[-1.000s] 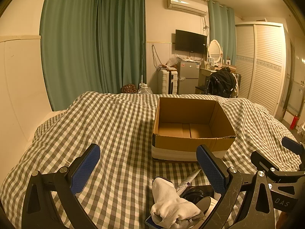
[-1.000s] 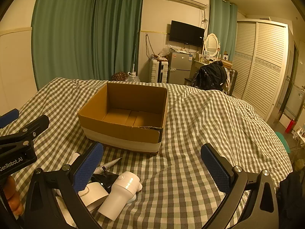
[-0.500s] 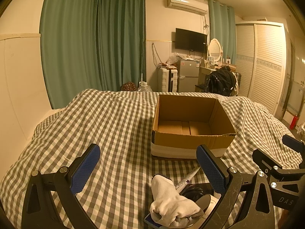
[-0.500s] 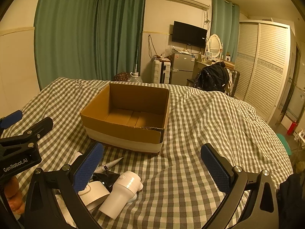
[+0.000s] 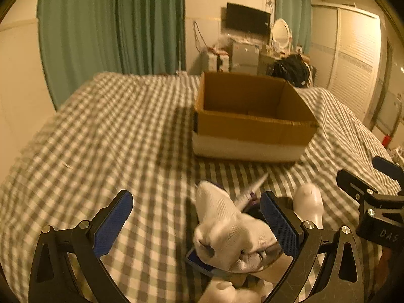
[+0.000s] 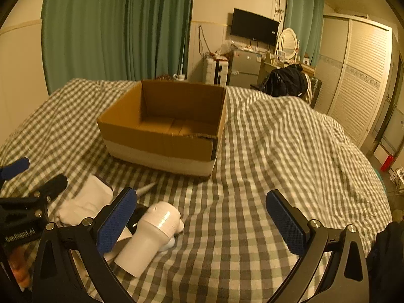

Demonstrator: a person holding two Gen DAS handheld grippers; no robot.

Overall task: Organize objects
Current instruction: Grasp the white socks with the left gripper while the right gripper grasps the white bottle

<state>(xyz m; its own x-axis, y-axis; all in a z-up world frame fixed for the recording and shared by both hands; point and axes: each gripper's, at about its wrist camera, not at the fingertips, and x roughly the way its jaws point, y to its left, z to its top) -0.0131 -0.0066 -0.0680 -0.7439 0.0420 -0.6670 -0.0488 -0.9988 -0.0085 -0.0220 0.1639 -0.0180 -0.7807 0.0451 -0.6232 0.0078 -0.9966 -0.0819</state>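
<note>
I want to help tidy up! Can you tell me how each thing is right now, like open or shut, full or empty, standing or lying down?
cardboard box: open on top, nothing visible inside, upright on the bed.
white sock: crumpled, lying on the pile.
white bottle: lying on its side.
tube: lying flat, tip toward the box.
left gripper: open, holding nothing.
right gripper: open, holding nothing.
checked bedspread: spread out, wrinkled.

"DAS" stands on the right gripper [image 5: 386, 174]; the left gripper [image 6: 25, 176] seemingly reads "GenRobot.AI", mirrored.
</note>
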